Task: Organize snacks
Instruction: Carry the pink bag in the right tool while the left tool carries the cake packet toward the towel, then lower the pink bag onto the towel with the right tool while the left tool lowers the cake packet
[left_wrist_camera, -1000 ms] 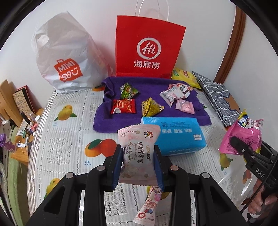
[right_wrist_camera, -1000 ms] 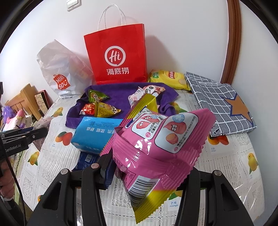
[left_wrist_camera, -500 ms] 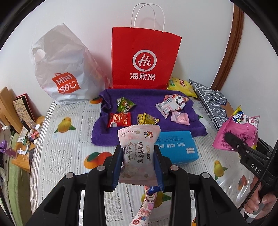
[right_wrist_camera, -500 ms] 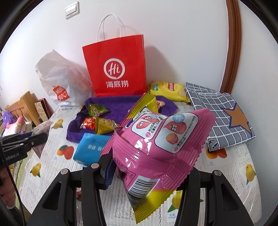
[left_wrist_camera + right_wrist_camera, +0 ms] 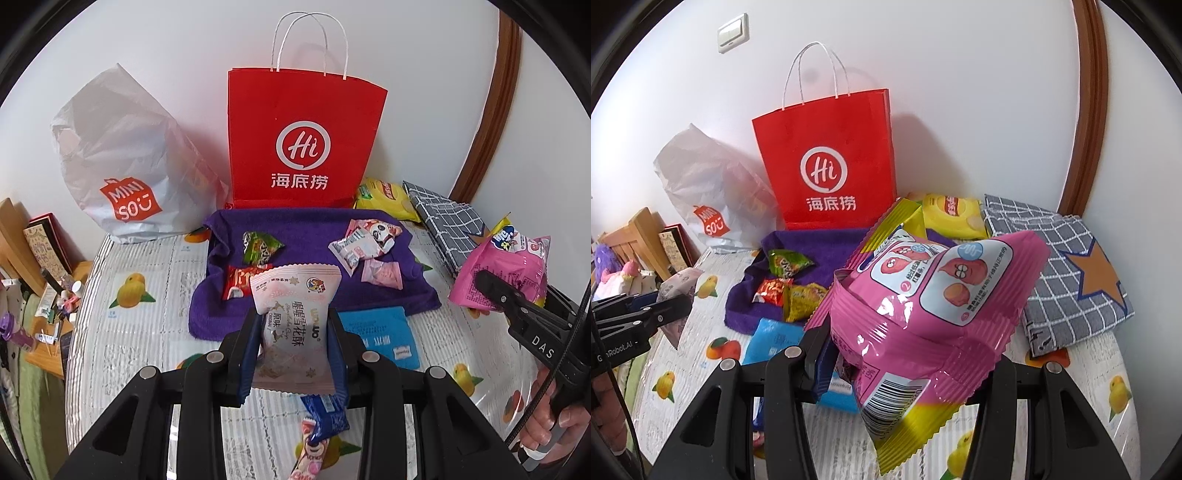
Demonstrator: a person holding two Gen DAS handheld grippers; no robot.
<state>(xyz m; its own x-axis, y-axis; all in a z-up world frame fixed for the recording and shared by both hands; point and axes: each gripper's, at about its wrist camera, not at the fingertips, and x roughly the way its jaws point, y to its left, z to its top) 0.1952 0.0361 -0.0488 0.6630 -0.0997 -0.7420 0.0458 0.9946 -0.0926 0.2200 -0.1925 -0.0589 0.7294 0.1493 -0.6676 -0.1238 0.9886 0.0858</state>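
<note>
Red paper bag [image 5: 306, 140] against the wall reads "Hi" in a white circle above "海底捞". White plastic bag [image 5: 122, 166] beside it reads "MINISO". Pale pink packet [image 5: 295, 325] reads "ORIGINAL". Right claw [image 5: 491, 291] arm reads "DAS".

The pink snack bag [image 5: 934, 321] conceals the right gripper's right finger and most of the purple towel [image 5: 812, 243]. The blue tissue pack [image 5: 384, 336] is partly covered by the pale snack packet [image 5: 295, 325]. The strawberry-print wrapper [image 5: 308, 458] is cut off by the lower edge.
</note>
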